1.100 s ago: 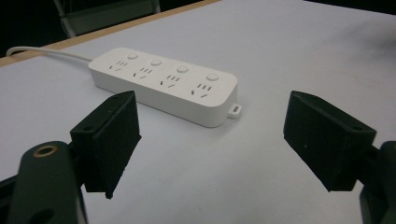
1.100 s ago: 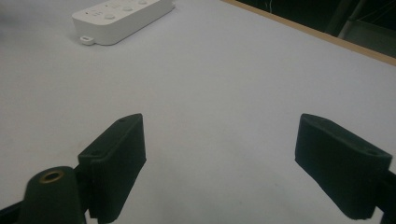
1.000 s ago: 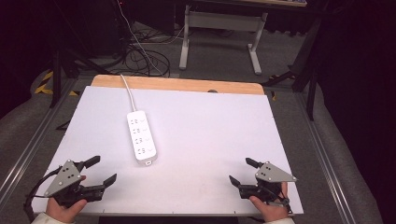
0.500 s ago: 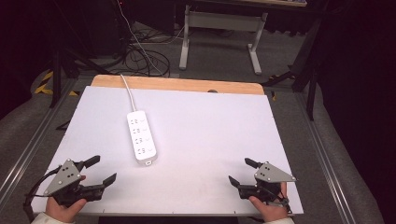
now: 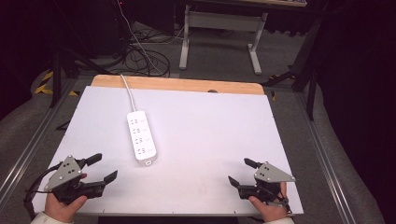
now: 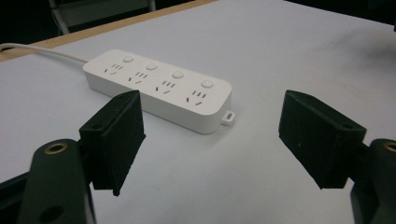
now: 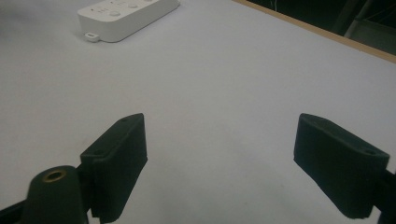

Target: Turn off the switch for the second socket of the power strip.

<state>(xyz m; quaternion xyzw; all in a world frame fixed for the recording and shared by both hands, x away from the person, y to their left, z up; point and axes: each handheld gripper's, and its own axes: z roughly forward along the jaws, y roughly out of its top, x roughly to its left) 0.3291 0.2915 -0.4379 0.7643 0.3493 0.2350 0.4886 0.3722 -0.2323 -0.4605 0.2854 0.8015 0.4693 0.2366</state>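
**Both hand-held grippers spread, power strip on bench**

The bench [image 5: 280, 140] carries a white surface sheet, with a strip of bare wood showing along its far edge. A white power strip [image 5: 142, 137] lies flat on the sheet, left of centre, its long axis running near to far. It has four socket groups, each with a round button beside it. A small tab projects from its near end. Its white cable [image 5: 127, 88] leaves the far end and passes over the far edge of the bench.

The left hand-held gripper [image 5: 103, 169] sits at the near left corner of the bench, held in the person's left hand [image 5: 63, 205]. Its jaws are spread wide with nothing between them. In the left gripper view, the power strip [image 6: 159, 88] lies just beyond the jaws, apart from both.

The right hand-held gripper [image 5: 240, 171] sits at the near right, held in the right hand [image 5: 268, 207]. Its jaws are also spread wide and empty. In the right gripper view, the power strip [image 7: 128, 16] lies well apart, at the far left.
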